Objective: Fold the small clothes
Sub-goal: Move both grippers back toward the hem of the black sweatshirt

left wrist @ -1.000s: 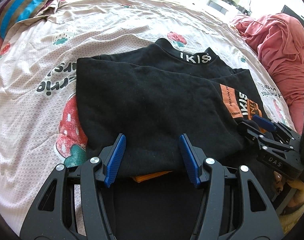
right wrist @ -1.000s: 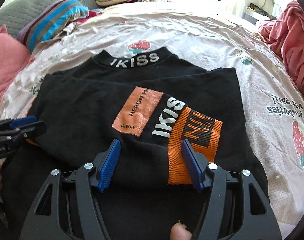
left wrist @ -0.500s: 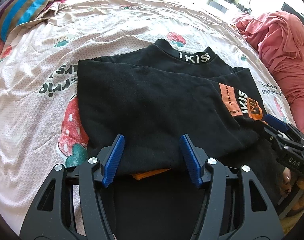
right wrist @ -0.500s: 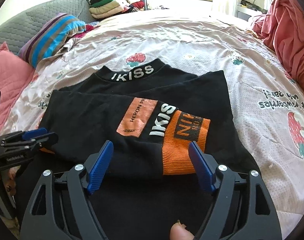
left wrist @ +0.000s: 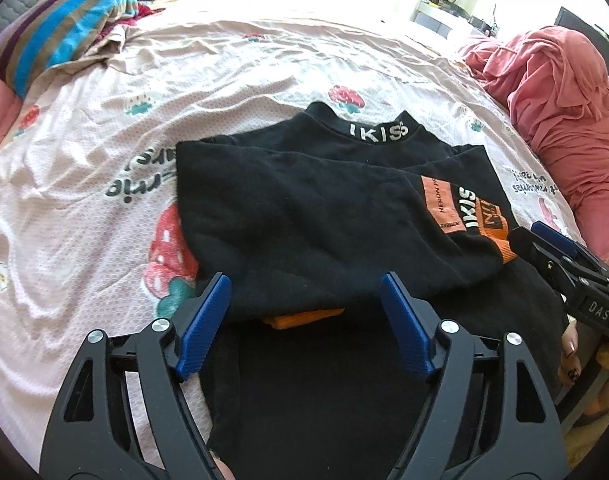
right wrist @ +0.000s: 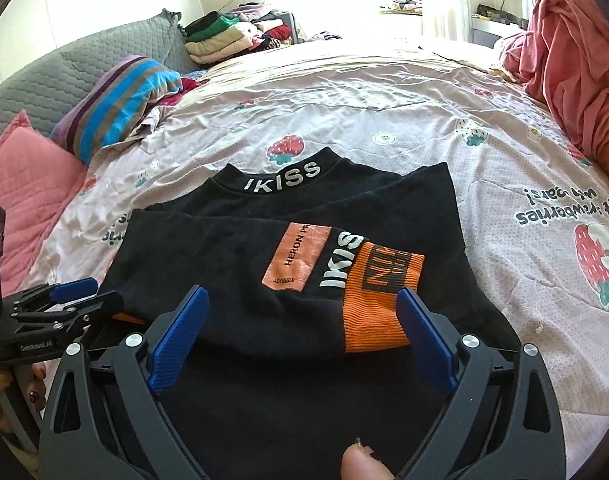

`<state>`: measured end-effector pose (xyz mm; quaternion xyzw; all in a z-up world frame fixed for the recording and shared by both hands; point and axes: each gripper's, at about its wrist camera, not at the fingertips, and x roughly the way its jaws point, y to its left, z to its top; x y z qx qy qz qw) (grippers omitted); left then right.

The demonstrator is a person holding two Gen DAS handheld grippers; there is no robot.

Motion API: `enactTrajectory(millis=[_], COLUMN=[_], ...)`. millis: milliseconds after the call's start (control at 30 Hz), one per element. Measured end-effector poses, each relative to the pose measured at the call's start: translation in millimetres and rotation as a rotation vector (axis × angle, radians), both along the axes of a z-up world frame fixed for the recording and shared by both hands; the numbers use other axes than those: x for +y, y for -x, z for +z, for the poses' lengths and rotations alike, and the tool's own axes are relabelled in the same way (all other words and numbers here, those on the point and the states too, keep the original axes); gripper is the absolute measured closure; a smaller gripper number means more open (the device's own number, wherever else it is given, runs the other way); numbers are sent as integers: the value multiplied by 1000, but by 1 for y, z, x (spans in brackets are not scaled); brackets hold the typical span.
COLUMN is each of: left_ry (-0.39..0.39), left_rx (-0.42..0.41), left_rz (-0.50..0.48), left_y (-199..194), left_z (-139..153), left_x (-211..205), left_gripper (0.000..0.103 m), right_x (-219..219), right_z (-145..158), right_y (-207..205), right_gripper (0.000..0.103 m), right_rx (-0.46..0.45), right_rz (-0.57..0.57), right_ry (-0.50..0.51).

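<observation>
A black sweater (left wrist: 304, 208) with a white "IKISS" collar lies flat on the bed, collar away from me. Its sleeves are folded across the body, and an orange cuff (right wrist: 380, 300) rests near the right side. My left gripper (left wrist: 304, 284) hovers over the near left edge of the folded sleeve. Its jaws are opening and the blue pads (left wrist: 208, 312) are clear of the cloth. My right gripper (right wrist: 302, 294) hovers over the orange cuff, jaws opening, with nothing pinched. Each gripper shows in the other's view: the right gripper (left wrist: 544, 248), and the left gripper (right wrist: 80, 300).
The bed has a pink strawberry-print sheet (left wrist: 264, 60). A striped pillow (left wrist: 64, 36) and a pink pillow (right wrist: 24, 176) lie at the left. A red-pink blanket heap (left wrist: 564, 120) sits at the right. Stacked folded clothes (right wrist: 224, 36) lie at the bed's far end.
Both grippers' jaws have spread wider and both have lifted and drawn back from the sweater. The folded sleeves stay where they lay.
</observation>
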<state>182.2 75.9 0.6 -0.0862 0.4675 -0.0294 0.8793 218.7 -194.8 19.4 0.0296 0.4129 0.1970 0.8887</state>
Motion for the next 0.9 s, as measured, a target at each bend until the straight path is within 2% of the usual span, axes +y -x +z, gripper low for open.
enactTrajectory(millis=[33, 300, 733, 900], left_ry=[-6, -48, -47, -47], left_rx=[-4, -54, -108, -122], left_rz=[4, 20, 66, 69], left_y=[1, 10, 22, 27], left_z=[2, 16, 32, 37], left_x=[0, -2, 3, 2], left_gripper=[23, 10, 9, 9], right_x=[-1, -8, -15, -17], right_z=[1, 9, 36, 43], right_y=[0, 4, 25, 32], right_gripper=[9, 6, 4, 4], right_rx=[-1, -13, -118, -134], right_rz=[-4, -19, 6, 15], right_ry=[-4, -26, -85, -92])
